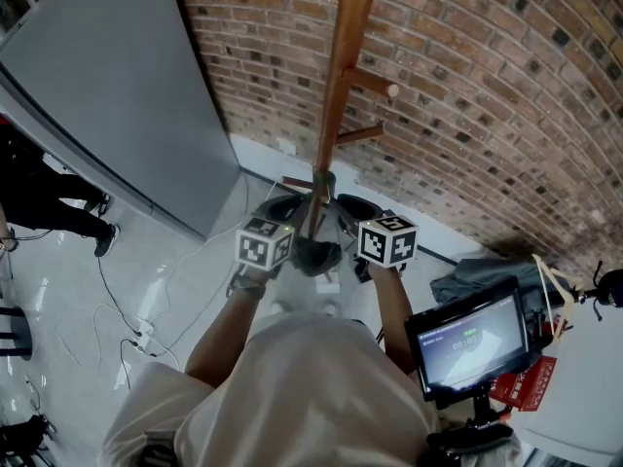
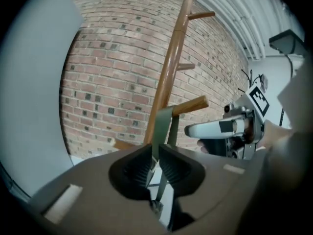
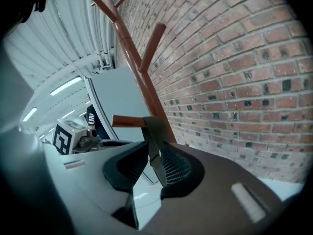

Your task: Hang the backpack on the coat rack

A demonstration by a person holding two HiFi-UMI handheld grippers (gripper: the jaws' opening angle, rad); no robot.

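A wooden coat rack (image 1: 341,76) stands against the brick wall. An olive strap (image 2: 164,126) of the backpack loops over a low peg (image 2: 190,105). The dark backpack (image 1: 316,256) hangs between the two grippers and is mostly hidden by them. My left gripper (image 2: 155,163) is shut on the strap just below the peg. My right gripper (image 3: 152,163) has the strap (image 3: 152,131) between its jaws, lying along the right pad with a gap on the other side. In the head view the left gripper (image 1: 287,210) and right gripper (image 1: 352,212) flank the pole. The right gripper (image 2: 230,129) shows beside the left.
A brick wall (image 1: 487,95) rises behind the rack, with a grey panel (image 1: 107,95) to its left. A monitor on a stand (image 1: 472,343) and grey cloth (image 1: 477,280) are at the right. Cables (image 1: 136,334) trail on the white floor; a person's legs (image 1: 39,197) stand far left.
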